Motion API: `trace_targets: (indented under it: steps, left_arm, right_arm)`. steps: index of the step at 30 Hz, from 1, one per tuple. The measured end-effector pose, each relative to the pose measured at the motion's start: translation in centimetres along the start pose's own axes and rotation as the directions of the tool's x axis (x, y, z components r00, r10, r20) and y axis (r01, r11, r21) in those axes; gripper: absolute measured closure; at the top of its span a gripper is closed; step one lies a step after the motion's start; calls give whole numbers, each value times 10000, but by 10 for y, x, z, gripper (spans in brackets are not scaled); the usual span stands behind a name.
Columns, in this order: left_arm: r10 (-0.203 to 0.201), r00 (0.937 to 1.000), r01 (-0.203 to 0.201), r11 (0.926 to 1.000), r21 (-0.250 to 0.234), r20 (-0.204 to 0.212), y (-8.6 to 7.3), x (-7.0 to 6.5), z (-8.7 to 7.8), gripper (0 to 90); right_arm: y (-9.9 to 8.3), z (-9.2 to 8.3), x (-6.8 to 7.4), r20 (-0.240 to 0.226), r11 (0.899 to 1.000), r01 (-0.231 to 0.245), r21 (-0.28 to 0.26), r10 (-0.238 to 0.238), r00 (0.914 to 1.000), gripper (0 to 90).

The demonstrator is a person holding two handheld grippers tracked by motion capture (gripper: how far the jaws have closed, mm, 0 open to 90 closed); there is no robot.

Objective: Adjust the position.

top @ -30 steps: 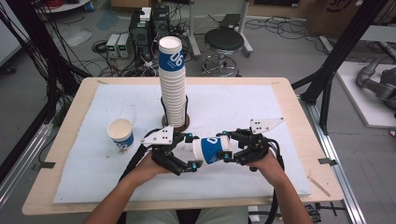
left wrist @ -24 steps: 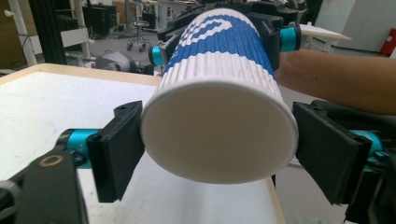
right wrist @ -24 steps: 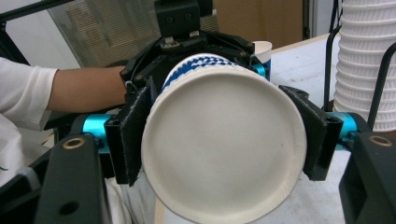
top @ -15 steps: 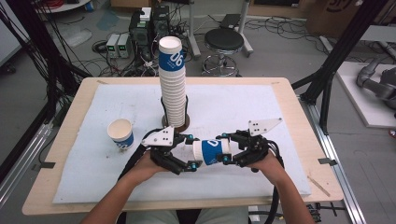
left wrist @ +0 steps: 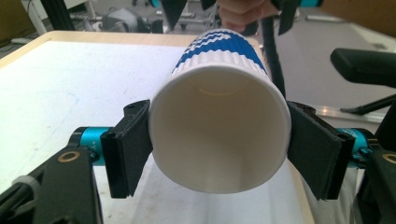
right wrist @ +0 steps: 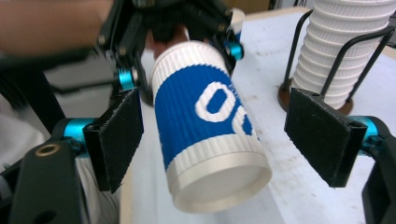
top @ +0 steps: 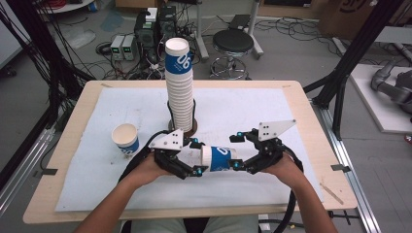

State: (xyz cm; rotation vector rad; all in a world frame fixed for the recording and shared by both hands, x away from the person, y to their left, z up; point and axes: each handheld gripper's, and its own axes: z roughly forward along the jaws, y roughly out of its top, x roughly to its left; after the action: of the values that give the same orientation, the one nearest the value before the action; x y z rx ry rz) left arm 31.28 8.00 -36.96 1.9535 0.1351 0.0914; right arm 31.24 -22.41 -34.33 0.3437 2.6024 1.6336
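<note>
A blue-and-white ribbed paper cup (top: 218, 158) lies level in the air between both hands, just above the white mat. My left gripper (top: 197, 157) is shut on its rim end. Its jaws have just been closing, and the pads (left wrist: 130, 147) press both sides of the open mouth of the cup (left wrist: 219, 126). My right gripper (top: 237, 151) stands open around the base end. Its jaws have just been opening, and its pads (right wrist: 322, 135) stand a small gap off the cup (right wrist: 210, 135) on each side.
A tall stack of matching cups (top: 179, 87) stands in a wire holder on a round base behind the hands. A single upright cup (top: 125, 138) sits on the white mat (top: 97, 184) to the left. The wooden table's edge (top: 311, 121) runs along the right.
The left gripper's jaws closed onto the rim end of the cup. The right gripper's jaws spread away from the base end. Both hands stayed in place.
</note>
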Motion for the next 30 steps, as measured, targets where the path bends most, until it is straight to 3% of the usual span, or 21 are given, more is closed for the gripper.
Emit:
trace_targets:
  steps: [4,9,15,23,28,30]
  left_arm:
    - [161,9998,-156,9987,485,-96,10,3,-2,265]
    - [348,9993,-325,9916,1251,-167,25,6,-3,266]
    - [522,9986,-519,9769,2075,42,40,8,0,267]
    - [709,9972,-742,9585,2753,221,51,9,6,267]
    - [621,9978,-663,9523,2980,235,53,9,9,267]
    - [611,9979,-651,9449,3208,225,52,8,12,267]
  right_arm:
    - [12,4,6,326,9904,907,1045,-946,9950,199]
    - [25,9,6,431,9691,1442,2000,-1558,9869,199]
    - [35,15,5,393,9486,1762,2628,-1929,9804,199]
    - [36,29,6,152,9234,1964,3297,-2133,9769,199]
    - [34,35,7,93,9065,2086,3672,-2278,9737,199]
    - [34,38,7,109,8991,2084,3850,-2302,9731,199]
